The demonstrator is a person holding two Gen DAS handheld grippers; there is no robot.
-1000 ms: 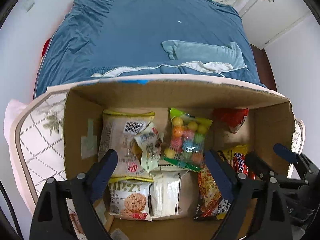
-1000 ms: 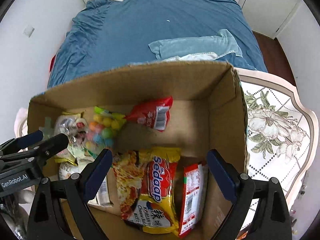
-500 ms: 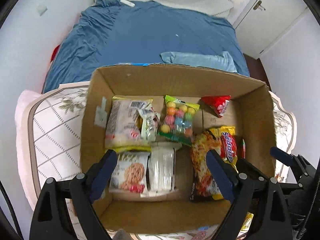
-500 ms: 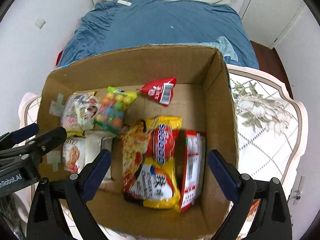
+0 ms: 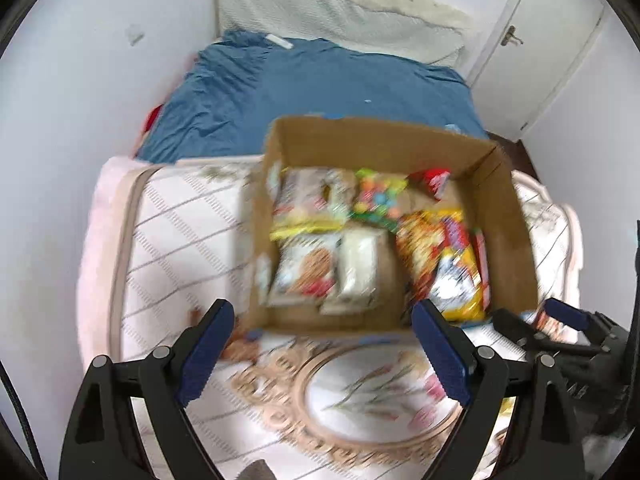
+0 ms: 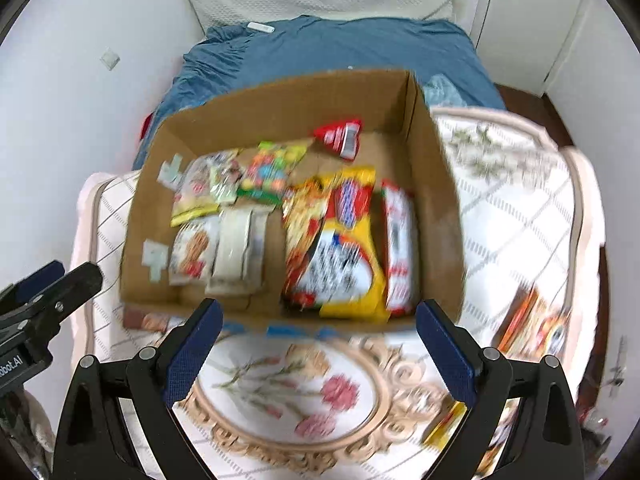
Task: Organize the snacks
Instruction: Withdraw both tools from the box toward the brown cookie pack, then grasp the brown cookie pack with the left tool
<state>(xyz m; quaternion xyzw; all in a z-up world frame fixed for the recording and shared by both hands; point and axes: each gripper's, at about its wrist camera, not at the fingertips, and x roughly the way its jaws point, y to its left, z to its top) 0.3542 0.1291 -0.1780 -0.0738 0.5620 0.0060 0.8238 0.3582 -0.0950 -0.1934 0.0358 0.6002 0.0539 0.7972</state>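
Both the left gripper (image 5: pixel 322 354) and right gripper (image 6: pixel 318 344) have jaws open and empty; beyond them, the cardboard box (image 6: pixel 436 184) keeps the snacks (image 6: pixel 340 240) sorted together.

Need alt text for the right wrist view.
Open cardboard box of snack packets on a floral table, blurred. The right tongs hang open and empty before it; a bed lies behind.

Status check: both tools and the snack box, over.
Left tool open, empty. Right tool open, empty. Brown cardboard box holds snack packets. Nothing blocking.
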